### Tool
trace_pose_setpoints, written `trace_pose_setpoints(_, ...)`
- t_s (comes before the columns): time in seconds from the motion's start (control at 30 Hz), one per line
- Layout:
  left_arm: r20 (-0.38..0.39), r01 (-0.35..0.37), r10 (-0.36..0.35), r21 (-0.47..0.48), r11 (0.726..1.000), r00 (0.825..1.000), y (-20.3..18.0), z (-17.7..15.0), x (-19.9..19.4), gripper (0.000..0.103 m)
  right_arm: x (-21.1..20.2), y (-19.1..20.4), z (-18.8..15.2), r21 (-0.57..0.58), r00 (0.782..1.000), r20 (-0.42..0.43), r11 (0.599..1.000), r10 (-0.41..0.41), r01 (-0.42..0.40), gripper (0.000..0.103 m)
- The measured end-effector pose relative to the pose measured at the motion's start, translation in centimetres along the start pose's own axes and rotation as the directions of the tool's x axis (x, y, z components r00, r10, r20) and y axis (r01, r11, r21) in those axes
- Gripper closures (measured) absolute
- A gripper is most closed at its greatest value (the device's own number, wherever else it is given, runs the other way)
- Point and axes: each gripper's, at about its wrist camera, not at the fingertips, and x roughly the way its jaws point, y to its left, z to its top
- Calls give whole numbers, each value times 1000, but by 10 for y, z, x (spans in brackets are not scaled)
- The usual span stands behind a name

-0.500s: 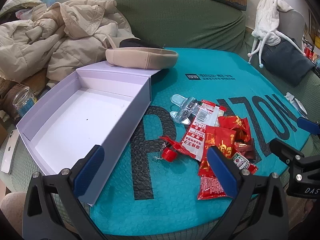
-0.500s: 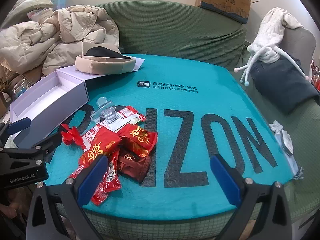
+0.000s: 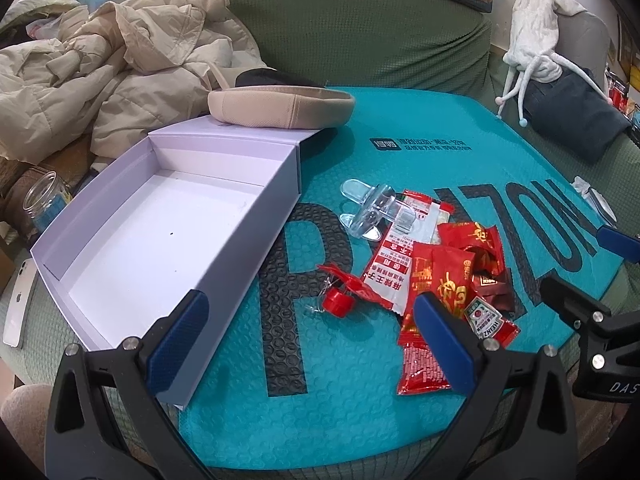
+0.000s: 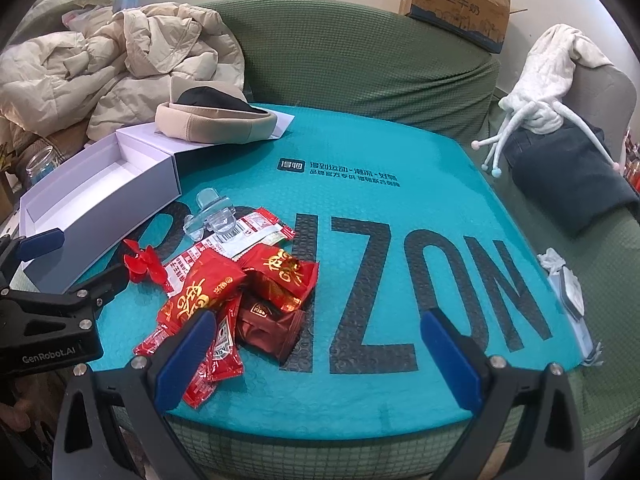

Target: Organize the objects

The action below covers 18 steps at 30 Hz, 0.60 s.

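While both claws hang wide open and empty over the near edge of the teal bubble mailer (image 4: 400, 184), no item has yet been gripped. The left claw (image 3: 308, 340) is held between the white box (image 3: 160, 240) and the pile of snack packets (image 4: 240, 292); the right claw (image 4: 316, 356) is held just right of that pile. The box lies open and empty at the left, touching the mailer's edge, with a beige hat (image 3: 280, 110) resting on its far lid.

It is judged that one loose item should be taken at a time. A top packet should be pinched by its flat sealed edge, lifted clear, and lowered into the box. The clear plastic clip (image 3: 372, 212) and the small red trinket (image 3: 338, 300) are best approached squarely, as slipping is likely.

Large black letters "IZON" are printed on the mailer. "HEINZ" is read on a ketchup sachet (image 3: 486, 318), and "GenRobot.AI" on the left claw body.
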Motion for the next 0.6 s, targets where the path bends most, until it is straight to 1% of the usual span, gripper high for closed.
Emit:
trace_pose_setpoints(0.33, -7, 0, 0, 5, 1000, 1000, -1, -1, 0, 0, 4, 3, -2, -8, 999, -32, 1000, 20, -20, 0)
trace_pose_setpoints(0.6, -17, 2, -2, 12, 1000, 1000, -2, -1, 1, 0, 2, 4, -1, -15, 999, -29, 1000, 20, -21, 0)
